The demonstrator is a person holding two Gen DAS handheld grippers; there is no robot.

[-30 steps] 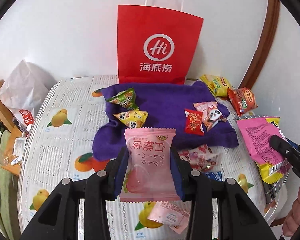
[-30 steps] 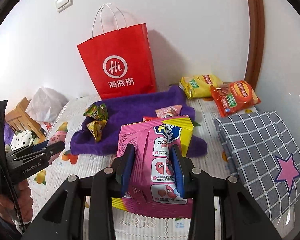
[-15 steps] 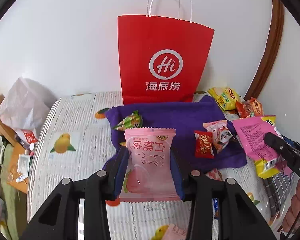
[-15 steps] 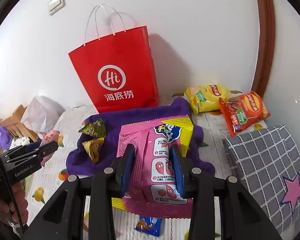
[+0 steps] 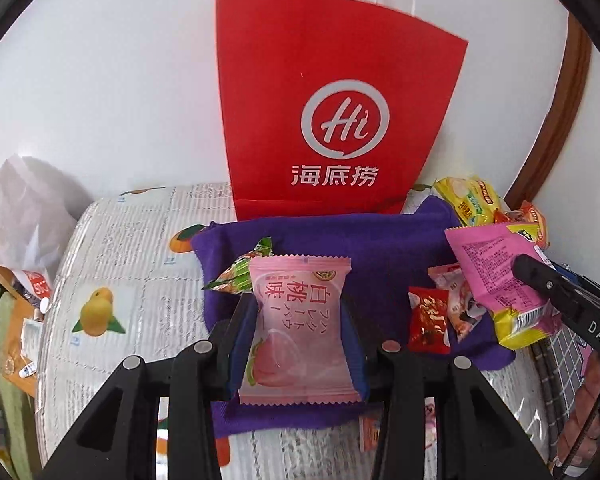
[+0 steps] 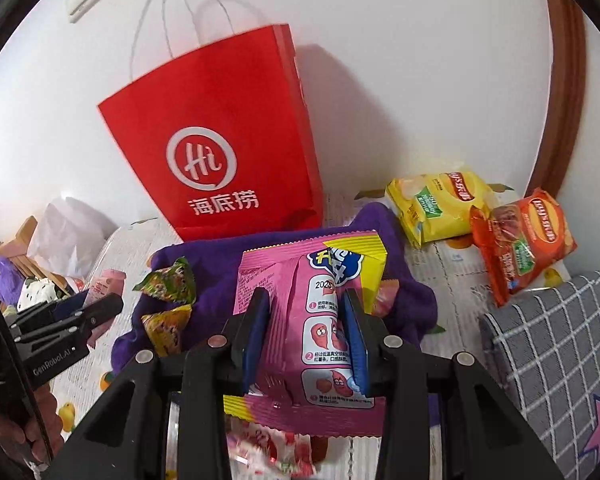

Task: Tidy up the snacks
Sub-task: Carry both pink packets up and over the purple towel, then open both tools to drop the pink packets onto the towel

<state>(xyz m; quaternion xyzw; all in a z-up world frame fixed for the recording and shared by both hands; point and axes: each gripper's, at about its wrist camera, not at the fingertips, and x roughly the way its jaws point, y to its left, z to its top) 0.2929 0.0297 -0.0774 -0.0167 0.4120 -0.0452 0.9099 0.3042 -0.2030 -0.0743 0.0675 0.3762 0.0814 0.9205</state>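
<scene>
Left of the left claw (image 5: 298,344), fruit-print table cover (image 5: 140,280) shows, with a white plastic bag (image 5: 20,216) further left at the table edge. The left claw is clamped on a pale pink packet (image 5: 298,328), held upright between its blue pads above the purple cloth (image 5: 380,248). A green wrapped candy (image 5: 242,272) lies on the cloth just ahead-left of that packet. Straight ahead, beyond the cloth, a red paper bag (image 5: 336,112) stands against the wall. Ahead-right of the left claw, a small red candy (image 5: 428,320) and a panda-print packet (image 5: 458,304) rest on the cloth. Further right, the right claw (image 6: 306,340) is closed on a pink-and-yellow pouch (image 6: 312,280), raised over the cloth. Ahead-left of the right claw lie two wrapped candies (image 6: 168,300) on the cloth. Ahead-right of it, a yellow chip bag (image 6: 440,208) and an orange chip bag (image 6: 524,244) lie on the table near the wall. At its right sits a grey checked cushion (image 6: 552,352).
</scene>
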